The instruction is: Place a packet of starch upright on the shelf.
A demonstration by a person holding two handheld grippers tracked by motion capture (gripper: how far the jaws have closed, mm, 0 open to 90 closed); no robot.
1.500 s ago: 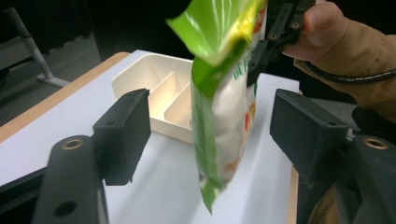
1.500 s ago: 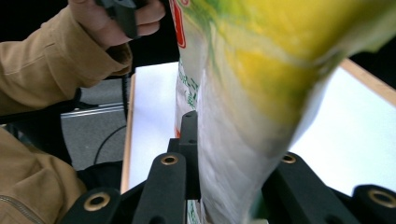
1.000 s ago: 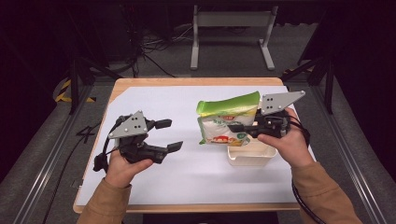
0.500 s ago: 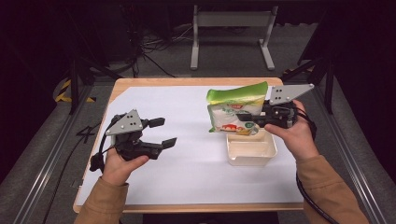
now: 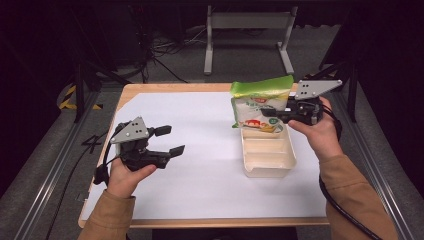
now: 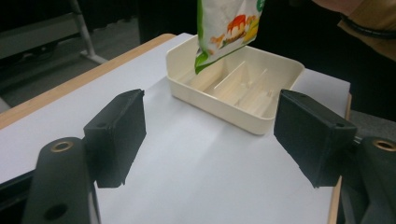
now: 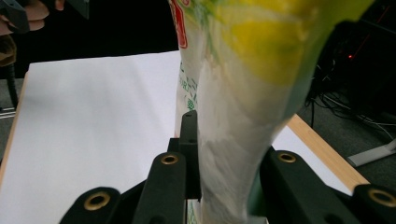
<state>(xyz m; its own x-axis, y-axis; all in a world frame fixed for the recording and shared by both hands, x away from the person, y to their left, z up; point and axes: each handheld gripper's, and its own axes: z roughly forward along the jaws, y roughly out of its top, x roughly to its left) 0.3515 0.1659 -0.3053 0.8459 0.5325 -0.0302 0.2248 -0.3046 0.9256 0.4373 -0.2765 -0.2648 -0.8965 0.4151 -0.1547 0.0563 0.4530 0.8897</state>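
1. A wooden surface (image 5: 150, 90) covered by a white sheet (image 5: 200, 190) is seen from above; dark floor with cables and a metal stand (image 5: 247, 35) lies at the far side.
2. A cream tray (image 5: 268, 155) with inner dividers rests on the white sheet, right of centre. In the left gripper view the tray (image 6: 219, 100) is seen ahead of the fingers, with its ribs exposed.
3. A snack bag (image 5: 260, 105) with a green top edge and printed white front is held upright above the far end of the tray. Its lower corner hangs inside the tray's far compartment; whether it touches the tray floor cannot be told.
4. The right gripper (image 5: 280, 113) is held at the far right, just beside the tray. Its fingers are pinching the bag from the right side. In the right gripper view the bag (image 7: 233, 140) is clamped between the two black fingers (image 7: 189, 154).
5. The left gripper (image 5: 167, 140) is held at the near left, well apart from tray and bag. Its fingers (image 6: 116, 135) are spread wide, with nothing between them.
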